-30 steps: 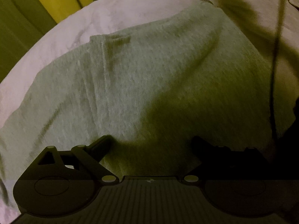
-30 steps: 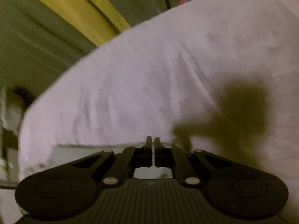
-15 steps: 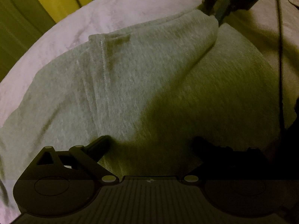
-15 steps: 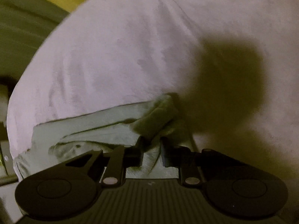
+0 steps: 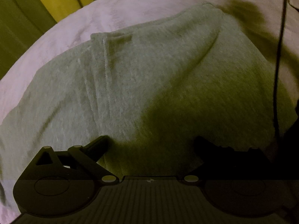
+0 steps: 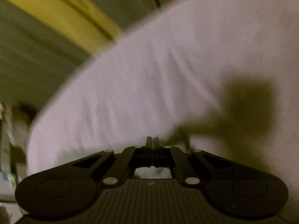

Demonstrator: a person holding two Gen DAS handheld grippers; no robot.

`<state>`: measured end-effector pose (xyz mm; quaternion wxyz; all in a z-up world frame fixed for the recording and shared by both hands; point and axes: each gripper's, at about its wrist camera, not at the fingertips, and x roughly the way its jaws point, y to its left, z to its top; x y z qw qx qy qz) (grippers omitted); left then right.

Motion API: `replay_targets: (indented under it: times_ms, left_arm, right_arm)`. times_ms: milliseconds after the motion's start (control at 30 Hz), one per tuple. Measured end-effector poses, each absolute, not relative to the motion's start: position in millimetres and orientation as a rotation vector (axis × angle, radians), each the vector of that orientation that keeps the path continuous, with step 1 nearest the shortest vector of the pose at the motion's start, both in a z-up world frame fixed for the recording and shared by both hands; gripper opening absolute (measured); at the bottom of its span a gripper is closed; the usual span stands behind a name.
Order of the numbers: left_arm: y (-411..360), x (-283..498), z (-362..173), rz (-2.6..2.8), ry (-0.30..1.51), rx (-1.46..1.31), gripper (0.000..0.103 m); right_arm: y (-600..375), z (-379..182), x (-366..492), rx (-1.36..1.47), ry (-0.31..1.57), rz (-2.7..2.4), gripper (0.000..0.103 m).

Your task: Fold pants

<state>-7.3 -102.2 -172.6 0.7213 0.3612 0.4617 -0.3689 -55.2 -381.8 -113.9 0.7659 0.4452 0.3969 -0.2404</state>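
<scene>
One pair of grey pants [image 5: 130,85] lay folded on the bed [image 5: 130,13]. Left gripper [image 5: 151,145] jaws spread wide; right gripper [image 6: 152,141] jaws just clenched, nothing btwn.

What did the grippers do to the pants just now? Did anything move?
The right gripper had a corner of the grey pants between its jaws half a second ago. It has since pulled away and its jaws have just been closing, with nothing between them. That corner has dropped flat. The left gripper stayed open over the pants; the white sheet unchanged.
</scene>
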Motion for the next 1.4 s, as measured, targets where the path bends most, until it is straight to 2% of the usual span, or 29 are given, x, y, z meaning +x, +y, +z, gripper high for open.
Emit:
replay_targets:
  times_ms: [67,100,167,233,267,300,467,633,667,700,733,767,800,867,900,933,967,1133,1200,1333,1400]
  left_arm:
    - [-101,-7,-171,-0.81,1.023,0.799,0.103]
    - [-100,-6,-169,-0.793,1.028,0.806,0.103]
    - [-98,-1,-164,-0.773,1.03,0.799,0.102]
    - [-96,8,-155,-0.732,1.004,0.784,0.102]
    - [-94,14,-150,-0.714,0.989,0.771,0.102]
    - [-94,21,-144,-0.701,0.975,0.754,0.102]
    - [-113,63,-132,-0.611,0.923,0.701,0.102]
    - [-153,94,-136,-0.655,0.91,0.639,0.102]
    - [-158,97,-140,-0.67,0.926,0.628,0.102]
    - [-166,100,-146,-0.696,0.953,0.618,0.098]
    - [-172,104,-152,-0.719,0.986,0.603,0.088]
    - [-177,107,-157,-0.719,1.012,0.598,0.086]
    - [-178,107,-159,-0.719,1.014,0.598,0.085]
    - [-178,109,-156,-0.726,0.985,0.585,0.071]
    - [-174,109,-153,-0.734,0.985,0.575,0.056]
    - [-172,112,-151,-0.751,0.993,0.554,0.026]
    - [-168,117,-148,-0.766,1.019,0.523,0.02]
    - [-163,116,-142,-0.77,1.012,0.507,0.014]
    - [-163,113,-139,-0.774,1.0,0.496,0.014]
    - [-159,113,-133,-0.788,0.982,0.464,0.013]
    - [-157,114,-127,-0.795,0.98,0.451,0.013]
  right_arm:
    - [-389,-120,-58,1.006,0.884,-0.54,0.001]
    - [-388,-126,-57,1.021,0.926,-0.53,0.006]
    - [-377,-129,-52,1.03,0.99,-0.456,0.008]
    - [-365,-121,-47,1.02,0.998,-0.375,0.031]
    - [-359,-116,-40,0.991,1.007,-0.339,0.055]
    - [-353,-111,-33,0.949,1.022,-0.305,0.067]
    - [-335,-99,-11,0.7,1.089,-0.218,0.067]
    - [-336,-103,-9,0.653,1.125,-0.229,0.068]
    - [-338,-101,-12,0.646,1.124,-0.238,0.071]
    - [-341,-101,-13,0.64,1.128,-0.247,0.073]
    - [-342,-100,-13,0.636,1.13,-0.254,0.073]
    - [-346,-101,-13,0.638,1.139,-0.264,0.074]
    - [-350,-104,-17,0.649,1.151,-0.277,0.074]
    - [-356,-110,-19,0.669,1.166,-0.3,0.074]
    - [-356,-116,-17,0.682,1.178,-0.312,0.075]
    - [-356,-123,-16,0.703,1.193,-0.319,0.075]
    - [-358,-128,-17,0.735,1.202,-0.32,0.075]
    - [-361,-147,-17,0.9,1.208,-0.326,0.072]
    - [-361,-147,-18,0.943,1.217,-0.34,0.055]
    - [-365,-157,-19,1.035,1.242,-0.359,0.046]
    - [-364,-161,-17,0.999,1.251,-0.401,0.02]
